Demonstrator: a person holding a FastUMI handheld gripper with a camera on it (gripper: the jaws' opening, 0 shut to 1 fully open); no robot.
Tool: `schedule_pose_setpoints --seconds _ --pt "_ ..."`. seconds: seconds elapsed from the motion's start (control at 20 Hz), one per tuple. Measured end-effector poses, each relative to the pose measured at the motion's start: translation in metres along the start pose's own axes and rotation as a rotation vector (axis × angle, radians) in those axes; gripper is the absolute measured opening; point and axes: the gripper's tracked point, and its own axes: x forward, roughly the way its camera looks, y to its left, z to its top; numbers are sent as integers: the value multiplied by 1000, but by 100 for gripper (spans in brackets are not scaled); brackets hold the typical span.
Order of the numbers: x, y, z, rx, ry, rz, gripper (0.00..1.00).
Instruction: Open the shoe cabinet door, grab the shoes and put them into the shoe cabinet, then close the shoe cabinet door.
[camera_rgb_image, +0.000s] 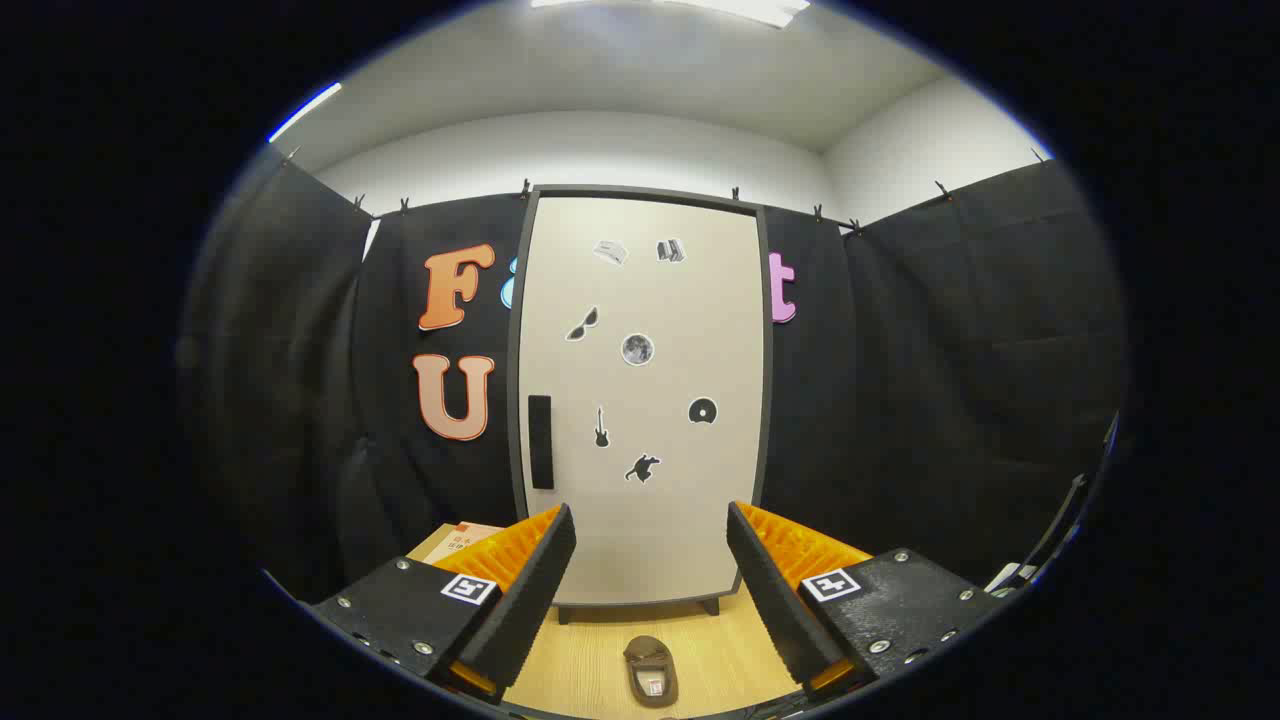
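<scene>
Hand-held gripper (650, 560) released, fingers spread, holding nothing. Low centre between them, one shoe (651, 670) lies on the wooden surface (580, 670). Beyond, mid-frame, the shoe cabinet door (640, 400) stands closed. We judge: approach the dark handle (540, 441) at its left edge squarely, then pull.

Black cloth (930, 400) walled the booth, clipped along its top edge. White walls (600, 145) and ceiling (650, 70) rose beyond, lit by ceiling lights (745, 8). The floor (580, 660) was pale wood.
</scene>
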Motion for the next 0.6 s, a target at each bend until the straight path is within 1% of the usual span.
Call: schedule_pose_setpoints --seconds 0.2,0.4,0.6 --pt "4 -4 -10 -13 28 -1 95" --pt "8 -4 -6 -29 11 1 96" --pt "9 -7 -6 -9 5 2 96"
